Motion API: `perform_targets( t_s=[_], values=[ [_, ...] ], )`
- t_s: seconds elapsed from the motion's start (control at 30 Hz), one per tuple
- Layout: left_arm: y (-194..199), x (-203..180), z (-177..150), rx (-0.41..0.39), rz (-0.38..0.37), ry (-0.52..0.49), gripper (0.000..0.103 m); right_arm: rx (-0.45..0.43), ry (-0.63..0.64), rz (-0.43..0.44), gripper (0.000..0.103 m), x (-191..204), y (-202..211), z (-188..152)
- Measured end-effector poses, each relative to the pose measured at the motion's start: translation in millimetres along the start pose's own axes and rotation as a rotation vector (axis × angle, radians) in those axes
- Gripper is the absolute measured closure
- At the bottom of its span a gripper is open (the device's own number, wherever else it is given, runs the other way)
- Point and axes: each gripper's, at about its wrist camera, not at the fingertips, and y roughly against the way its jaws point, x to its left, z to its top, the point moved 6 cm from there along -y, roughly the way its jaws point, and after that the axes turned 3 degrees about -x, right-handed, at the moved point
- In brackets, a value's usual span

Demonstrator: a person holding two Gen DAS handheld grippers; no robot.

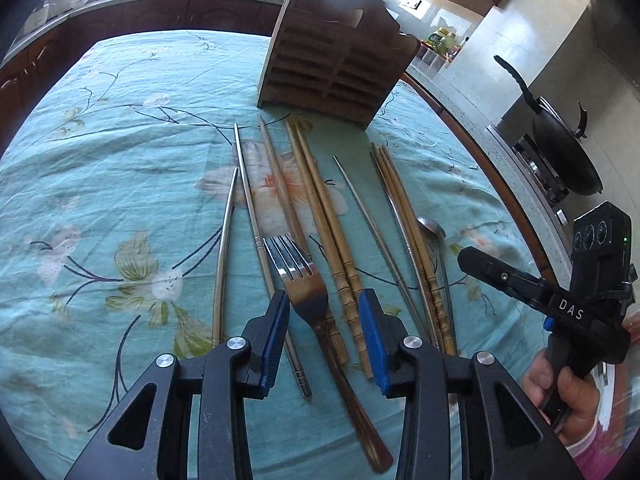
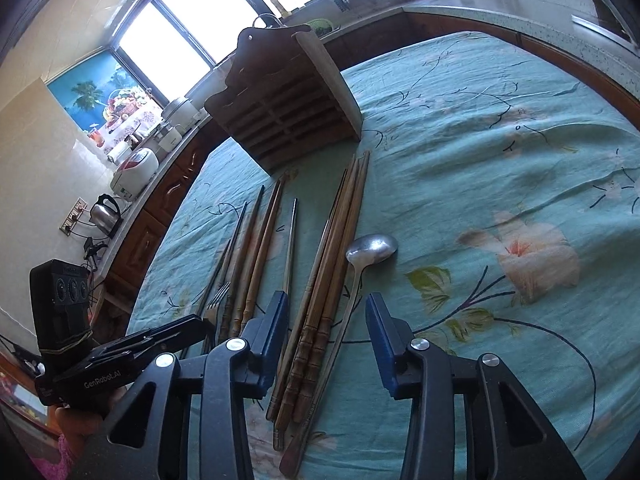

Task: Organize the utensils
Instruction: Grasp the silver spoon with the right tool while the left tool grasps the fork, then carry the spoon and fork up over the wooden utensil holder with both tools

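A slatted wooden utensil holder [image 1: 336, 60] stands at the far side of the table; it also shows in the right wrist view [image 2: 288, 112]. Wooden and metal chopsticks [image 1: 320, 208], a fork [image 1: 298, 276] and a metal spoon [image 2: 370, 250] lie in a row before it. My left gripper [image 1: 325, 326] is open, its jaws either side of the fork's neck and a wooden chopstick pair. My right gripper [image 2: 327, 328] is open over a chopstick bundle [image 2: 320, 312] and the spoon's handle. The right gripper also appears in the left wrist view [image 1: 560, 300].
A teal floral tablecloth [image 1: 120, 160] covers the table. A wok [image 1: 560, 148] sits on a stove to the right. A counter with a kettle [image 2: 106, 216] and a rice cooker [image 2: 134, 172] runs along the left in the right wrist view.
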Motion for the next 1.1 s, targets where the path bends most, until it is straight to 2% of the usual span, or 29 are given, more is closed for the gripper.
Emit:
perform_targets(
  t_s=[0.23, 0.4, 0.43, 0.5, 0.53, 0.63, 0.83, 1.1],
  values=[
    [-23, 4, 6, 0.05, -0.02, 0.016, 0.069, 0.044, -0.055, 0.022, 0.074, -12, -17, 4],
    [-35, 6, 17, 0.066, -0.047, 0.021, 0.07, 0.048, -0.104, 0.053, 0.085, -19, -25, 10],
    [-36, 8, 19, 0.068, -0.05, 0.02, 0.072, 0.05, -0.11, 0.055, 0.087, -20, -26, 11],
    [-41, 9, 21, 0.073, -0.051, 0.016, 0.086, 0.053, -0.108, 0.041, 0.098, -24, -28, 12],
    [-44, 10, 20, 0.082, -0.069, 0.022, 0.093, 0.054, -0.11, 0.042, 0.099, -25, -29, 12],
    [-46, 13, 21, 0.072, -0.093, 0.04, 0.096, 0.04, -0.104, 0.058, 0.1, -21, -23, 14],
    [-22, 13, 27, 0.001, -0.156, 0.063, 0.1, -0.018, -0.06, 0.079, 0.1, -4, 3, 22],
    [33, 14, 46, -0.147, -0.21, 0.075, 0.102, -0.162, 0.044, 0.075, 0.101, 32, 51, 57]
  ],
)
